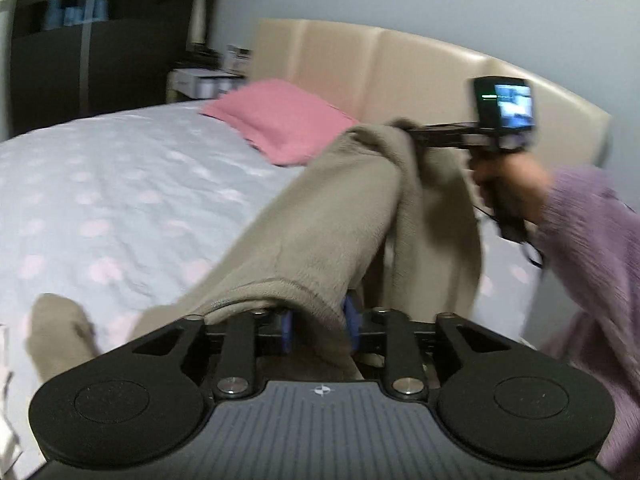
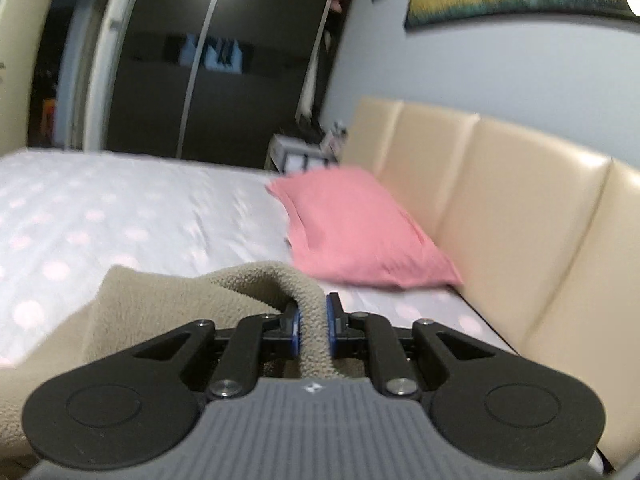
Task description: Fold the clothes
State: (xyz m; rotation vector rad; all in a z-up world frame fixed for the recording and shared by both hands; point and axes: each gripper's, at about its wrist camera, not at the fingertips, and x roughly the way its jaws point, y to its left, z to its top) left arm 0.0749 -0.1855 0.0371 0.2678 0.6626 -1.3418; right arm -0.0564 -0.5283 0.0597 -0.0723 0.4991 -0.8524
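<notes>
Two black two-finger grippers, left (image 1: 318, 322) and right (image 2: 313, 322), each clenched on a beige fleece garment (image 1: 320, 216) stretched between them above a dotted bedsheet (image 1: 100, 184).

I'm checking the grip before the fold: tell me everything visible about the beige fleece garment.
The beige fleece garment looks soft, thick and nubbly, with a rolled hem edge. It hangs stretched between both grippers above the dotted grey bedsheet, one end drooping. The left gripper holds its hem; the right gripper pinches a bunched fold.
</notes>
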